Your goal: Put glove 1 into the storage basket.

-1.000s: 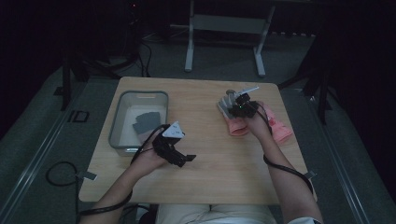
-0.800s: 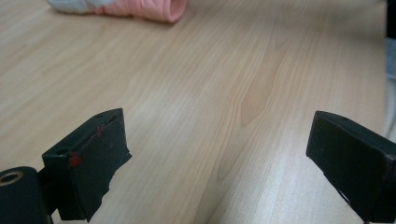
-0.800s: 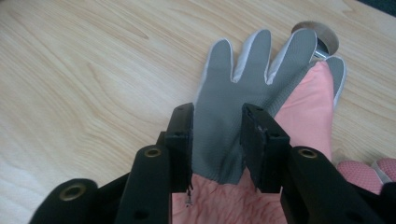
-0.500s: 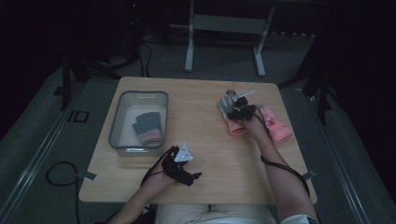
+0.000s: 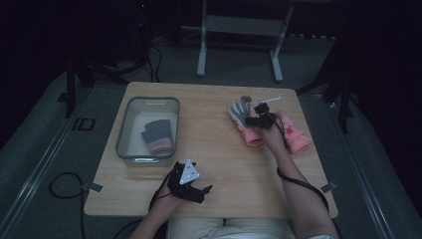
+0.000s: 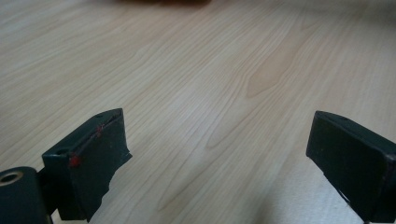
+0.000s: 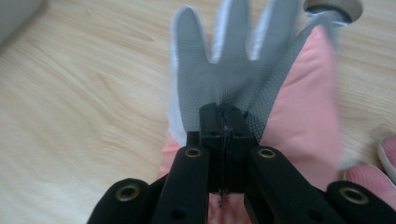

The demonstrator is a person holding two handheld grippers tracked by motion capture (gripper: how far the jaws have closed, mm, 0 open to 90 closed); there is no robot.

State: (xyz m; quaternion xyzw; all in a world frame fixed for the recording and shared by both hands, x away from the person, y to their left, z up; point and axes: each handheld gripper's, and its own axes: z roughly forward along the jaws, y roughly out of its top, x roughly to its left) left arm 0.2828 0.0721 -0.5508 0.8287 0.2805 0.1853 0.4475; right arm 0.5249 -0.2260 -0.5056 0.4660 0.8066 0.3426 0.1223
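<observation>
Glove point(image 5: 245, 124), pink with grey palm, lies at the table's point(image 5: 224, 169) far right part, near the right edge, under the right gripper point(image 5: 260, 118); another pink glove point(image 5: 294, 135) lies beside it. Left gripper point(image 5: 191, 185) sits near the front edge, well apart from the bin point(image 5: 125, 130).

In the left gripper view, its jaws stand wide over bare wood.

In the right gripper view, the jaws have just been closing and now pinch the glove's fabric.

Counts: one wooden table point(image 5: 219, 164). One clear plastic bin point(image 5: 130, 124), near table's left edge. Two gloves inside bin point(image 5: 158, 136), stacked. Two pink-and-grey gloves on table: one point(image 5: 244, 122) by another point(image 5: 296, 137). Two handheld grippers: left gripper point(image 5: 201, 191), right gripper point(image 5: 255, 118).
</observation>
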